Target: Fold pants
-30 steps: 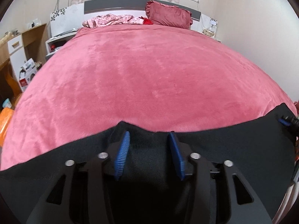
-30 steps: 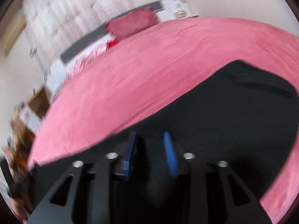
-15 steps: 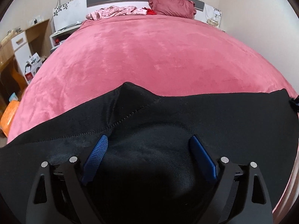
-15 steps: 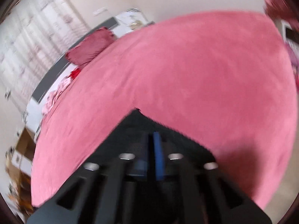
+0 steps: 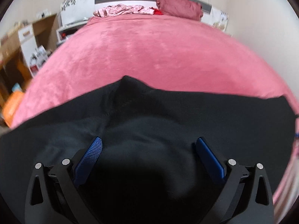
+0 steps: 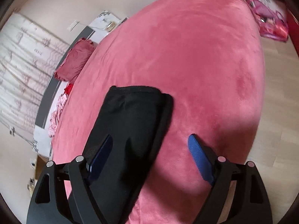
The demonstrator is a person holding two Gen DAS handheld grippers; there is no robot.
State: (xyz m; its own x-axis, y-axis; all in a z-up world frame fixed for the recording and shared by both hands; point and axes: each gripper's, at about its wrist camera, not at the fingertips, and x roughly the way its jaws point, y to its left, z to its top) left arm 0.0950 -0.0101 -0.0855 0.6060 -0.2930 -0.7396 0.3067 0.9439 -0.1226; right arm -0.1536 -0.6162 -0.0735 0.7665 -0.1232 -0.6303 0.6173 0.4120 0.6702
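The black pants [image 5: 168, 115] lie flat across the near edge of a pink bed [image 5: 149, 56]. In the left wrist view they span the frame, with a raised peak at the far edge. My left gripper [image 5: 149, 143] is open, its blue pads wide apart just above the black cloth, holding nothing. In the right wrist view the pants [image 6: 134, 115] show as a doubled strip ending in a squared end. My right gripper [image 6: 149, 141] is open over that end, its left pad above the cloth and its right pad above the bedspread.
A dark red pillow [image 5: 179, 5] and pink clothes [image 5: 123, 10] lie at the headboard. Wooden shelves and boxes [image 5: 28, 43] stand left of the bed. A pink bag [image 6: 271, 20] sits on the wooden floor [image 6: 280, 93] beyond the bed's right edge.
Both grippers opened and let go of the pants. The left one drew back a little over the cloth. The right one swung round and lifted clear of the pants' end.
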